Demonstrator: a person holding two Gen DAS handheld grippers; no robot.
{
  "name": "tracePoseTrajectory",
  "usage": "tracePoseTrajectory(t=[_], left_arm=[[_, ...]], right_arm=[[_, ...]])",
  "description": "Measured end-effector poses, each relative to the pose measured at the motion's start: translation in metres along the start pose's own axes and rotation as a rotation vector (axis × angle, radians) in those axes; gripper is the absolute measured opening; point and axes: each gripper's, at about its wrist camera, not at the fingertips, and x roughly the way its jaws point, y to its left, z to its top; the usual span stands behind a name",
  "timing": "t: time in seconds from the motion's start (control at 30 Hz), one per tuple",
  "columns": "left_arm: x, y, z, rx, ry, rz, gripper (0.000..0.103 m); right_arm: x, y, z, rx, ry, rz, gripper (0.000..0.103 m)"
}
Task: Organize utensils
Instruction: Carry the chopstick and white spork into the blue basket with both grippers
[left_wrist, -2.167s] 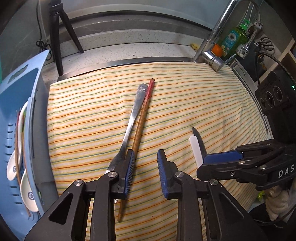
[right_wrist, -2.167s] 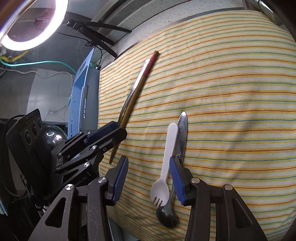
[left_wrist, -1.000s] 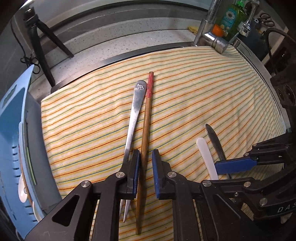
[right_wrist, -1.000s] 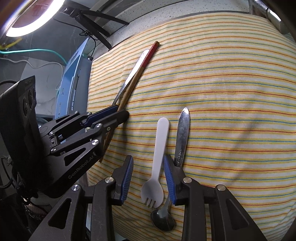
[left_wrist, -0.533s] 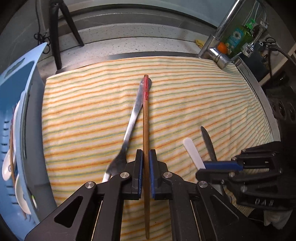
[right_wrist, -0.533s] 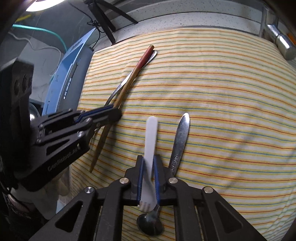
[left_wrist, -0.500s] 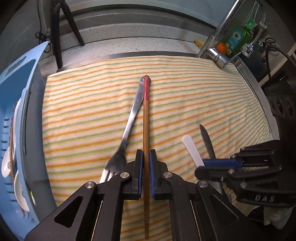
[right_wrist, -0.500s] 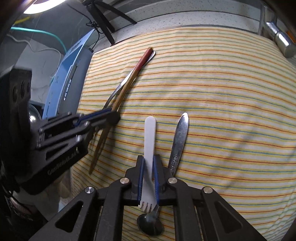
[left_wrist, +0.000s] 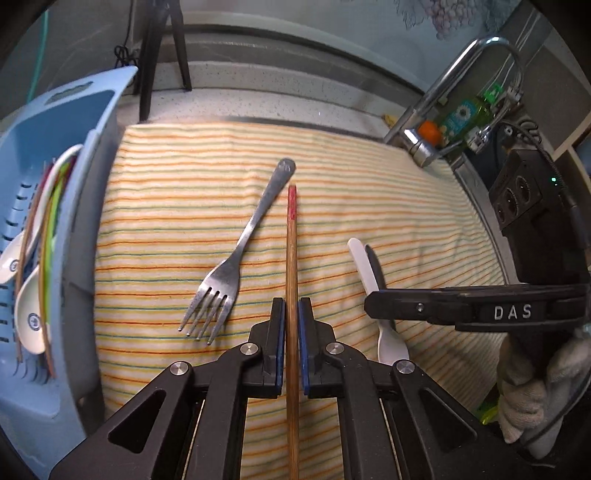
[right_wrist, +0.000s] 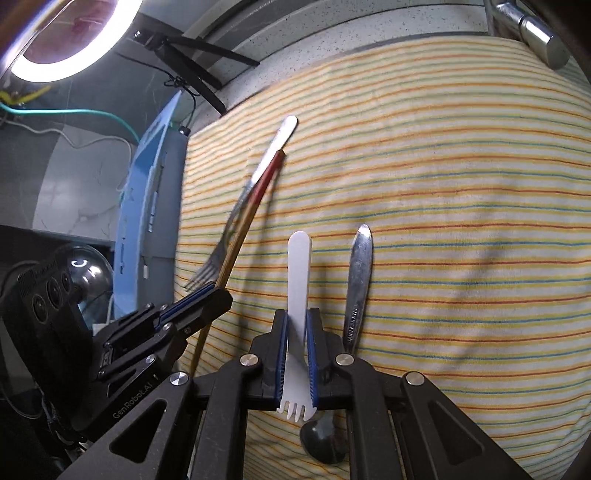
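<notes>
Chopstick (left_wrist: 291, 266) and plastic fork (right_wrist: 299, 273) now clamped in once-open tongs (chopstick off the cloth)

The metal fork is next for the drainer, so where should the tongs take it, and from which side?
Take the metal fork at mid-handle, coming from above with one pad on each long side. It lies flat on the striped cloth, its narrow straight handle bare, and the chopstick is lifted clear of it. The wide tines offer poorer purchase.
</notes>
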Motion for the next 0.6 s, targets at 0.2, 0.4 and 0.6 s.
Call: tracePoseTrajectory(t=[0.2, 0.4, 0.6], left_arm=[[-0.027, 0.008, 0.0, -0.018, -0.053, -0.018, 0.005], [-0.062, 0.025, 0.002, -0.04, -0.122, -0.005, 0.005], [-0.091, 0.057, 0.008, -0.087, -0.179, 0.061, 0.005]], right_arm=[[-0.018, 0.022, 0.008, -0.021, -0.048, 0.051, 0.009], [-0.024, 0.051, 0.018, -0.063, -0.063, 0.092, 0.009], [-0.017, 0.093, 0.032, -0.118, -0.061, 0.131, 0.009]])
